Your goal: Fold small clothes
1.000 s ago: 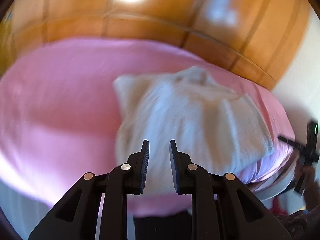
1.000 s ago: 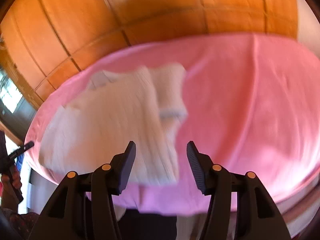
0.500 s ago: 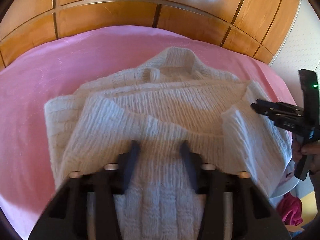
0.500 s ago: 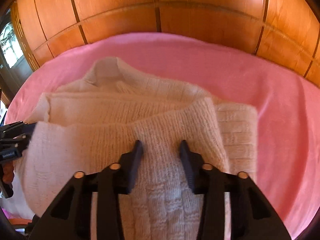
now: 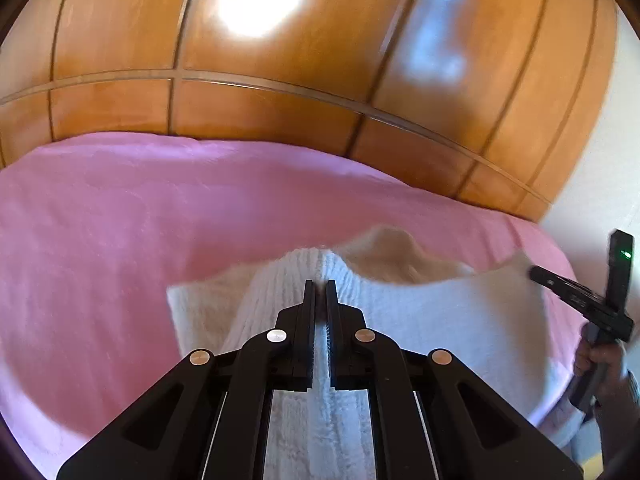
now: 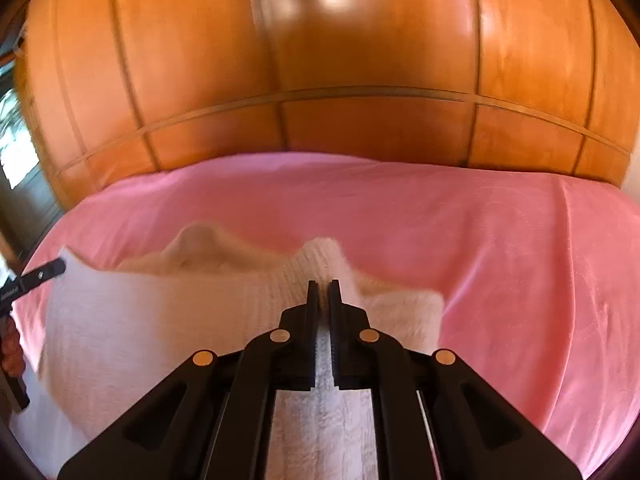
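White knit sweater (image 5: 440, 320) on the pink bedsheet (image 5: 120, 240), near edge lifted into a stretched span between two pinch points, collar (image 5: 394, 240) bunched behind. Left hand-held gripper (image 5: 320, 284) clenched on a peaked fold of the sweater's edge, knit showing in the narrow slot between the fingers. Right hand-held gripper (image 6: 324, 284) likewise clamped on a raised fold of the sweater (image 6: 140, 320). Each gripper visible at the other's frame edge, at the far corner of the lifted edge. Glossy wooden wardrobe panels (image 6: 320, 80) behind the bed.
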The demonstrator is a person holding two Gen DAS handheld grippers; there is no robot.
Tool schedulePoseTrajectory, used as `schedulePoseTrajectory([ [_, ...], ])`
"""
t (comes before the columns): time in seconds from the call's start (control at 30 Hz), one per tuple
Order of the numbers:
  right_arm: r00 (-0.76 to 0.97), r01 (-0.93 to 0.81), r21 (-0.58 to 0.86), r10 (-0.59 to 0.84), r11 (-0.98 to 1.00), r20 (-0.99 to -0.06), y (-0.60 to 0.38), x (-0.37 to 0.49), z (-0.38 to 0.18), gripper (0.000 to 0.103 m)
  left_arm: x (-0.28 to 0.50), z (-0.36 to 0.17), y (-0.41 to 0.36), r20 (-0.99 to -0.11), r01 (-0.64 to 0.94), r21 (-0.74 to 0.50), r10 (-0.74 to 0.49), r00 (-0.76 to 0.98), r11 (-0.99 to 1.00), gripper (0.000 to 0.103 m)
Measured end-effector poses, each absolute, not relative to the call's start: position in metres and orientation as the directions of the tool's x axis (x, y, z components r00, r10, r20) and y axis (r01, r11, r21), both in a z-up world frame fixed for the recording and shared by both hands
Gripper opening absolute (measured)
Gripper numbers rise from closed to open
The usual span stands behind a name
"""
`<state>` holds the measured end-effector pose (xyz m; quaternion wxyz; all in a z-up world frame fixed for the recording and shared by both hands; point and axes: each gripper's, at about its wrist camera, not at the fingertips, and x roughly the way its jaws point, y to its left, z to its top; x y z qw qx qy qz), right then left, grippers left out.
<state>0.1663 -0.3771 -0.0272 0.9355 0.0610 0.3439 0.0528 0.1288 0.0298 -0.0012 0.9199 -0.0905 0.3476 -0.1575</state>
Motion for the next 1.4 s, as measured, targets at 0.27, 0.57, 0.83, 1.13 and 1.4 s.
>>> schedulePoseTrajectory([
  [0.27,0.671,0.017,0.093,0.058,0.995,-0.740,-0.374,0.199,-0.100,0.005,0.180,-0.081,-0.001,-0.797,0.148,-0.098,-0.167,0.580,0.984,0.005],
  [0.57,0.674,0.019,0.187,0.125,0.982,-0.728,-0.383,0.196,-0.091,0.030,0.149,-0.042,0.076,-0.714,0.072,-0.299,-0.273,0.645,0.952,0.046],
  [0.83,0.700,0.010,0.200,0.136,0.980,-0.701,-0.392,0.172,-0.068,0.059,0.148,-0.059,0.096,-0.729,0.116,-0.406,-0.397,0.558,0.907,0.046],
  [1.13,0.660,0.093,0.268,0.142,0.959,-0.737,-0.437,0.168,-0.076,0.053,0.161,-0.072,0.073,-0.772,0.120,-0.350,-0.359,0.524,0.929,0.034],
  [1.4,0.695,0.120,0.274,0.116,0.954,-0.709,-0.432,0.167,-0.075,0.045,0.153,-0.067,0.059,-0.778,0.160,-0.288,-0.328,0.536,0.944,0.028],
])
